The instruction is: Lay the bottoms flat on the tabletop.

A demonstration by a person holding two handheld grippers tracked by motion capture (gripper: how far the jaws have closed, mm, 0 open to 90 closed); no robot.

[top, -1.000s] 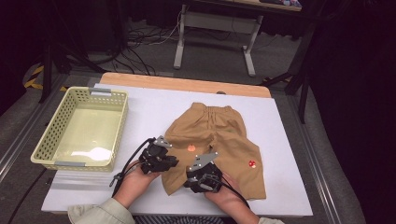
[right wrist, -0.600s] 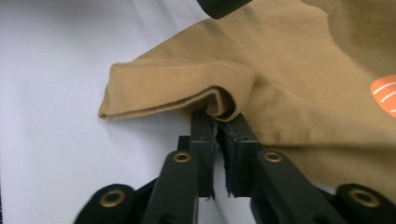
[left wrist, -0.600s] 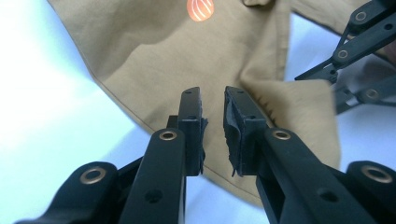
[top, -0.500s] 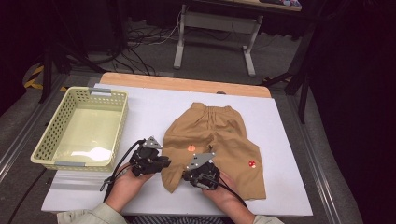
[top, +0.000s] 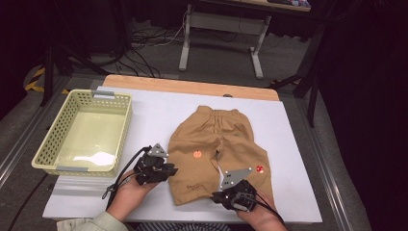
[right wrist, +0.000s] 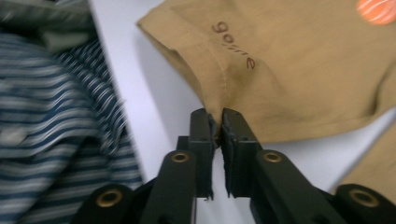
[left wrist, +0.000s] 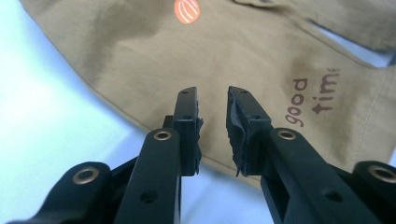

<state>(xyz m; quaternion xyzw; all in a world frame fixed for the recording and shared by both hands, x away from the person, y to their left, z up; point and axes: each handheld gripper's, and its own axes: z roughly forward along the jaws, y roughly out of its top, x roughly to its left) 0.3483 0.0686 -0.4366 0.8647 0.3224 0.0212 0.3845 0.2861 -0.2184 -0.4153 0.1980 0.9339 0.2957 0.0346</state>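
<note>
Tan shorts (top: 216, 144) lie flat on the white table (top: 159, 110), waistband away from me, with orange prints and "good time" lettering on the left leg. My left gripper (top: 169, 169) hovers at that leg's outer edge. Its jaws (left wrist: 212, 93) stand open over the seam with nothing between the pads. My right gripper (top: 215, 196) lies at the near hem and points left. In the right gripper view its jaws (right wrist: 218, 114) pinch the puckered hem of the shorts (right wrist: 289, 70); they have just been opening a little, and the fabric stays between them.
A pale yellow-green basket (top: 43, 159) stands at the left of the table. A wooden board (top: 192, 86) runs along the far edge. The person's striped shirt (right wrist: 56, 107) is close beside the right gripper, at the table's near edge.
My right gripper has shifted right and toward the near edge, to the hem of the left leg, and closed on it. The left gripper has barely moved.
</note>
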